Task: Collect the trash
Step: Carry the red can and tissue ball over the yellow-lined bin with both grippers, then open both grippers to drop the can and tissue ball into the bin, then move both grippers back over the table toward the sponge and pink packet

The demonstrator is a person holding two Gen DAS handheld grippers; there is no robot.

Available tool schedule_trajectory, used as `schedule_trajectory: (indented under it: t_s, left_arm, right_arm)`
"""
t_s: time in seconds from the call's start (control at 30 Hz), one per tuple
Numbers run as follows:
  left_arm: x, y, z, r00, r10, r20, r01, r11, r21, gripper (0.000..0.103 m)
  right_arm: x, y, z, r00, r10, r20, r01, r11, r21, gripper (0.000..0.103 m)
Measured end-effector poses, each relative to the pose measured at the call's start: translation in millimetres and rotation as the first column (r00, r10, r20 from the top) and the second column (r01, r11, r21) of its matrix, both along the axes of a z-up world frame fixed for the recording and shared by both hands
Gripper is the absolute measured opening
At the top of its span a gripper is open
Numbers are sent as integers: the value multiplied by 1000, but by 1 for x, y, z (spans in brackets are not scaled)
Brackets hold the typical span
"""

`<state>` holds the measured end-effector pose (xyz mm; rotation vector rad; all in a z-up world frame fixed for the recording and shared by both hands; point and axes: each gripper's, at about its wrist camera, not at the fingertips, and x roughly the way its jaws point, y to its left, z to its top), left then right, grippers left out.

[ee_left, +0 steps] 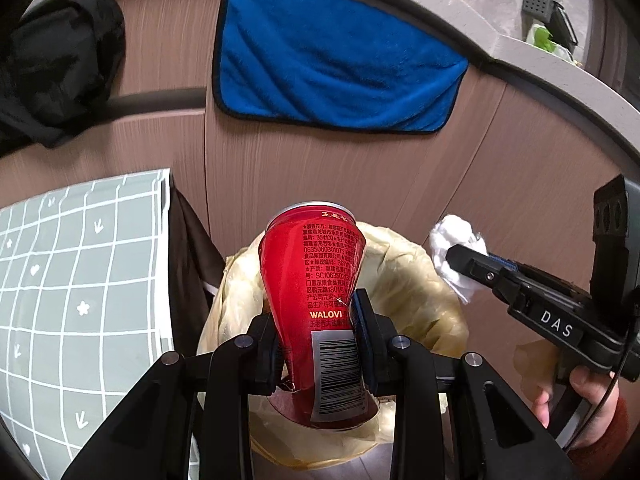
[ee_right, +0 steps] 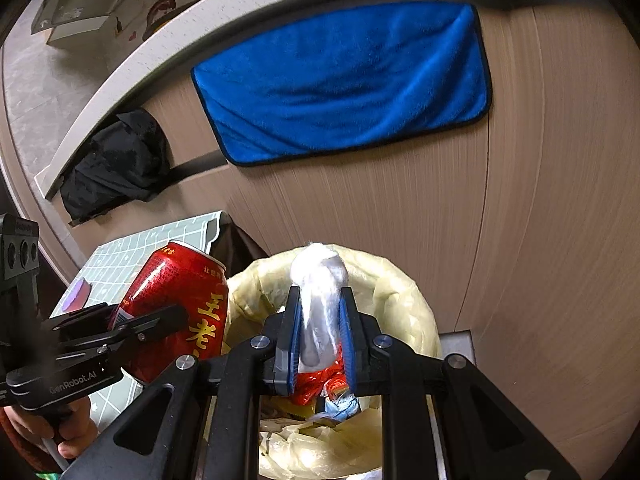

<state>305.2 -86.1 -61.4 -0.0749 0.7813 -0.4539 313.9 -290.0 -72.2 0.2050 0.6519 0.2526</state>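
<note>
My left gripper (ee_left: 316,324) is shut on a dented red drink can (ee_left: 316,272) and holds it over the trash bin (ee_left: 424,280) lined with a yellowish bag. The can also shows in the right wrist view (ee_right: 180,300), at the bin's left edge. My right gripper (ee_right: 320,320) is shut on a crumpled white tissue (ee_right: 320,280) and holds it above the bin's opening (ee_right: 396,292). Inside the bin lie red wrappers and other trash (ee_right: 324,388). In the left wrist view the right gripper (ee_left: 460,258) holds the tissue (ee_left: 456,240) at the bin's right rim.
A blue towel (ee_left: 332,60) hangs on the wooden cabinet front (ee_left: 360,172) behind the bin. A black cloth (ee_left: 60,68) hangs to its left. A table with a grey-green checked cloth (ee_left: 72,272) stands left of the bin. The countertop (ee_right: 200,28) runs above.
</note>
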Motion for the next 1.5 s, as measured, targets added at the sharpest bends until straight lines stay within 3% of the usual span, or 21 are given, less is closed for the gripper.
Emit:
schedule_trajectory:
  t_s: [0.5,0.57,0.63,0.87,1.17,1.33,1.5]
  left_arm:
    - [17,-6,-16,998,-34,-61,34,999,-3,35]
    - [17,-8,-17,998,-42,-57,43,999,17,48]
    - [18,-6,-17,998,-29,-49,30,999,20,50]
    - [17,11,-2,998,4,-61,-5,1000,-7,51]
    - [-7,77,31,996,84,-34,-86,995,-50,51]
    - [-31,129,46,994,110,18,-111,994,25,51]
    - [-50,200,59,986,155,54,-157,987,35,51]
  right_arm:
    - [14,2,-17,998,2,-55,-3,1000,-12,19]
    - [14,2,-18,998,1,-57,-1,1000,-4,26]
    - [15,1,-19,998,-15,-58,15,1000,-11,39]
    - [11,-4,-19,995,-64,-72,64,998,-13,39]
    - [-10,10,7,996,-79,-50,78,997,-23,39]
    - [-31,38,31,997,-75,-17,74,996,-47,41]
    - [-50,92,54,999,-35,12,36,994,-105,41]
